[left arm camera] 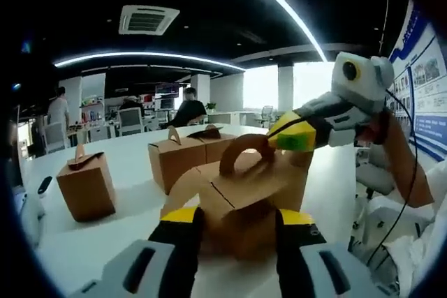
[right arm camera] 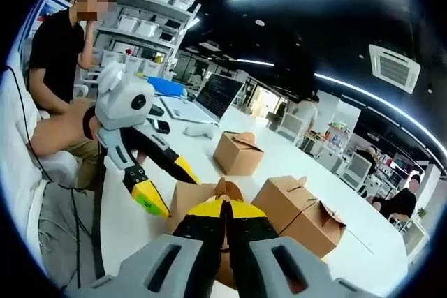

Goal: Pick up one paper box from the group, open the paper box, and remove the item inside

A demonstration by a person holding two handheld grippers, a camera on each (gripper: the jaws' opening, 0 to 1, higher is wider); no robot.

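Observation:
A brown paper box (left arm camera: 234, 197) with a looped carry handle (left arm camera: 241, 150) sits between the yellow-tipped jaws of my left gripper (left arm camera: 239, 215), which press on its two sides just above the white table (left arm camera: 133, 204). My right gripper (left arm camera: 290, 136) comes in from the right and is shut on the handle flap at the box top. In the right gripper view its jaws (right arm camera: 225, 209) are closed together on that handle (right arm camera: 225, 190), and the left gripper (right arm camera: 167, 183) straddles the box (right arm camera: 190, 197) from the left.
Three more paper boxes (left arm camera: 87, 185) (left arm camera: 174, 160) (left arm camera: 215, 141) stand farther out on the table. In the right gripper view there are boxes (right arm camera: 237, 151) (right arm camera: 283, 200) (right arm camera: 320, 225) and a laptop (right arm camera: 218, 94) beyond. A person's arm (left arm camera: 398, 165) is at the right; seated people and chairs are behind.

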